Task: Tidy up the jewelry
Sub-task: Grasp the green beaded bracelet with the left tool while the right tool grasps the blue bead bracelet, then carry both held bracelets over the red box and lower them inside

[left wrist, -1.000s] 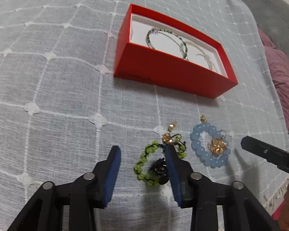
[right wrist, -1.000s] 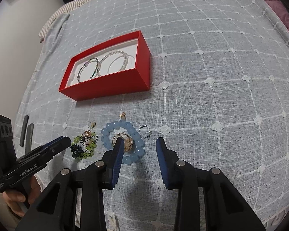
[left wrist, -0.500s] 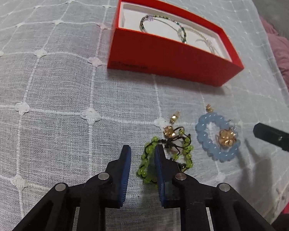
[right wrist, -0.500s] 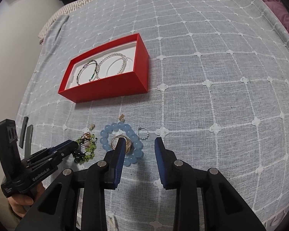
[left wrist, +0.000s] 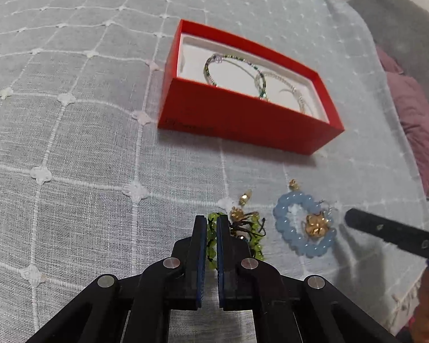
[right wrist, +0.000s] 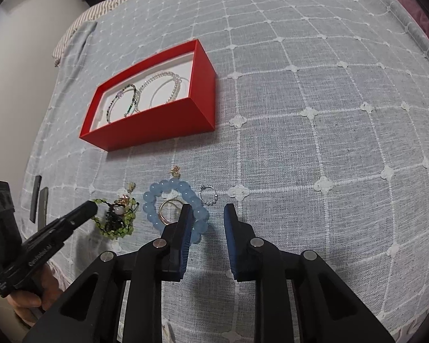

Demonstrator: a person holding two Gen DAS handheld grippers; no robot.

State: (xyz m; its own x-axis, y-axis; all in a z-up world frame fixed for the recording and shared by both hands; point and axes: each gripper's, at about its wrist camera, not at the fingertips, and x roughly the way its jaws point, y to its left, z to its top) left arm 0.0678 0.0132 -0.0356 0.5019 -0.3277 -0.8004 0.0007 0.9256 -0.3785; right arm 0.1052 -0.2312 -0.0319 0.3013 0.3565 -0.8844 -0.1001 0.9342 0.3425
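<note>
Left gripper point(left wrist: 211, 230) is sitting low on the white-checked grey bedspread point(left wrist: 71, 148), its blue-padded jaws pinched nearly together on the near loop of the green bracelet point(left wrist: 256, 238); green beads are showing in the slit between the pads, and the rest of that bracelet, tangled with dark cord and a small gold charm, is lying just right of the fingers. In the right wrist view a hand point(right wrist: 33, 300) is gripping that tool at the left edge. Behind, toward the middle, the red box point(left wrist: 243, 120) is standing open with two thin bracelets point(left wrist: 237, 75) lying overlapped on its white lining. Right of the green one, the blue bracelet point(right wrist: 174, 208) is lying flat with a gold ring point(right wrist: 168, 210) inside its circle and a gold charm just beyond it. A small silver ring point(right wrist: 208, 195) is resting just beside the blue beads on the right. Right gripper point(right wrist: 207, 230) is hovering over the blue bracelet's near right edge, jaws narrowing, left finger over the beads, nothing pressed between the pads. Purple pillows point(left wrist: 414, 123) are lying at the far right.
</note>
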